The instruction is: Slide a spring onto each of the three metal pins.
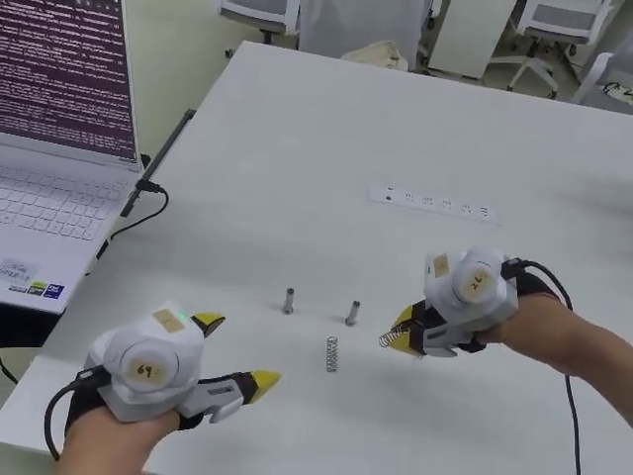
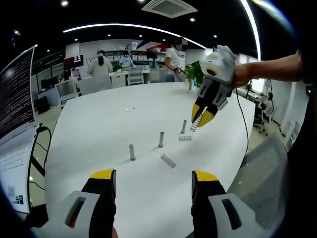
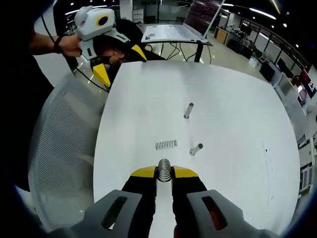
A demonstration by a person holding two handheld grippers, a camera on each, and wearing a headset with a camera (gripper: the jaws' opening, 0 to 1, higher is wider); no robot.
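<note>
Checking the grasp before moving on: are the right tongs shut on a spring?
Shut: the right tongs pinch a spring between their yellow tips.

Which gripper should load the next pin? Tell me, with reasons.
Right. The right gripper is shut on a spring and sits near a pin; the left gripper is open, empty and farther back.

The table (image 1: 326, 129) top is smooth, matt white. The pins (image 1: 288, 300) are dull grey metal, the spring (image 3: 164, 170) shiny coiled wire. Left tongs (image 1: 237, 348) and right tongs (image 1: 401, 332) have glossy white plastic shells and yellow plastic tips.
</note>
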